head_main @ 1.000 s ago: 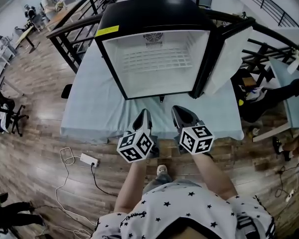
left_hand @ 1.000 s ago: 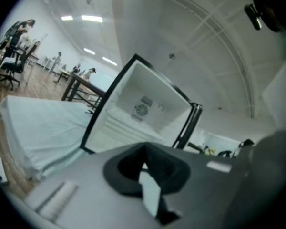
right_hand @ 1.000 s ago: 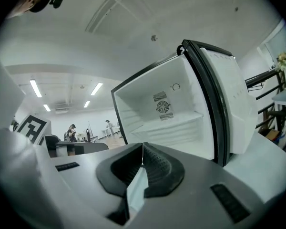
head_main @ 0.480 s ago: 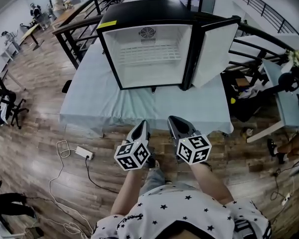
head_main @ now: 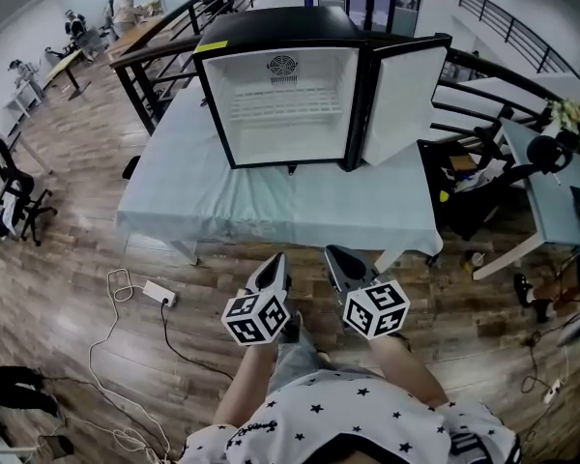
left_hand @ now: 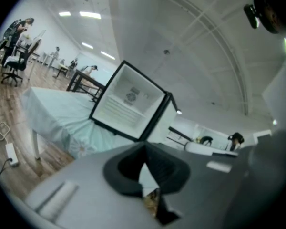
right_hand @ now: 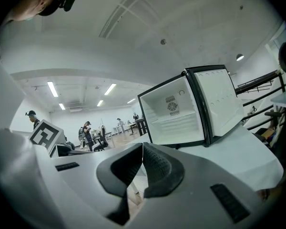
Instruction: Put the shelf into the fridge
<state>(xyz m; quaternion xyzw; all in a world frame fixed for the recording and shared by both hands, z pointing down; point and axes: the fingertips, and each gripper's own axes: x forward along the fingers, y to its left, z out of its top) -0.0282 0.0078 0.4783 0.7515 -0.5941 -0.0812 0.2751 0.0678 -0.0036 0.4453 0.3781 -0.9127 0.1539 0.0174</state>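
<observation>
The shelf (head_main: 286, 99) lies level in the fridge (head_main: 271, 27) (its door (head_main: 398, 100) open), long axis side-to-side. The 2 claws, left gripper (head_main: 278, 260) and right gripper (head_main: 334, 253), are closed and empty.

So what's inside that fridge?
The fridge holds a white wire shelf across its middle and a round vent on the back wall. Nothing else shows; its ceiling is hidden from above.

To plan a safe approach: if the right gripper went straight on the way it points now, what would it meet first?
Probably the table, at its cloth-covered front edge, before the open fridge standing on it; the depth is unclear.
</observation>
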